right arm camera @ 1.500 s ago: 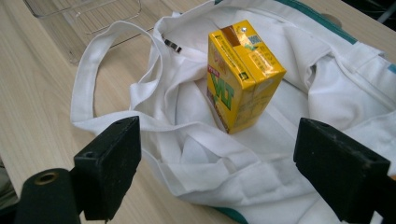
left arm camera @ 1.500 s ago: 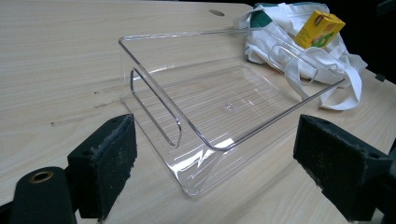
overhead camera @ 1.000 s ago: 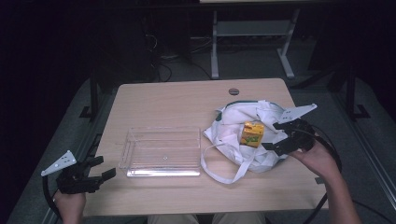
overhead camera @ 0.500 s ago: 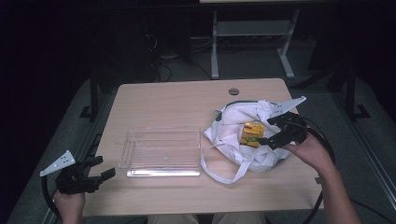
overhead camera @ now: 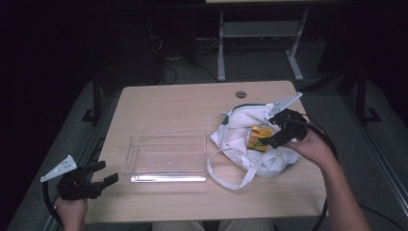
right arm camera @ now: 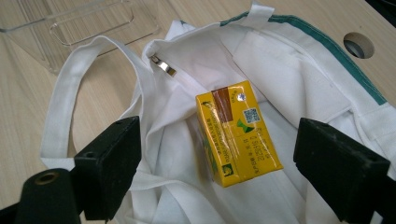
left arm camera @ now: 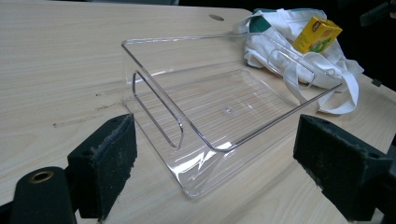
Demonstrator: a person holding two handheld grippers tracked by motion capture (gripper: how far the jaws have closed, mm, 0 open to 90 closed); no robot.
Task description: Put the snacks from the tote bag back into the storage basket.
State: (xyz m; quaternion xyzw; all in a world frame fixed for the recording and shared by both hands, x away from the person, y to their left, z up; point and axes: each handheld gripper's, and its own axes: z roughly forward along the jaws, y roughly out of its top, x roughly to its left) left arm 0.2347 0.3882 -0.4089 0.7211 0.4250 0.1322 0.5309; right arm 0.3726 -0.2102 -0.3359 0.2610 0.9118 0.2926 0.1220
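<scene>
A yellow drink carton (right arm camera: 236,133) lies on a crumpled white tote bag (right arm camera: 299,70) with a green trim, right of the table's middle. My right gripper (right arm camera: 215,172) hovers just above the carton (overhead camera: 260,137), jaws open to either side of it, not touching. In the high view the right gripper (overhead camera: 272,139) is over the bag (overhead camera: 235,139). A clear plastic tray (overhead camera: 166,156) sits empty at the table's centre. My left gripper (overhead camera: 107,174) stays open near the front left corner, facing the tray (left arm camera: 224,116), with the carton (left arm camera: 317,33) on the bag (left arm camera: 285,42) beyond.
The wooden table (overhead camera: 183,103) has a round cable hole (overhead camera: 241,94) near its far edge. The bag's long white strap (overhead camera: 226,180) loops toward the front edge. A white desk frame (overhead camera: 260,33) stands on the dark floor behind.
My right gripper has moved left and down over the bag, closing in above the carton. The left gripper has stayed put.
</scene>
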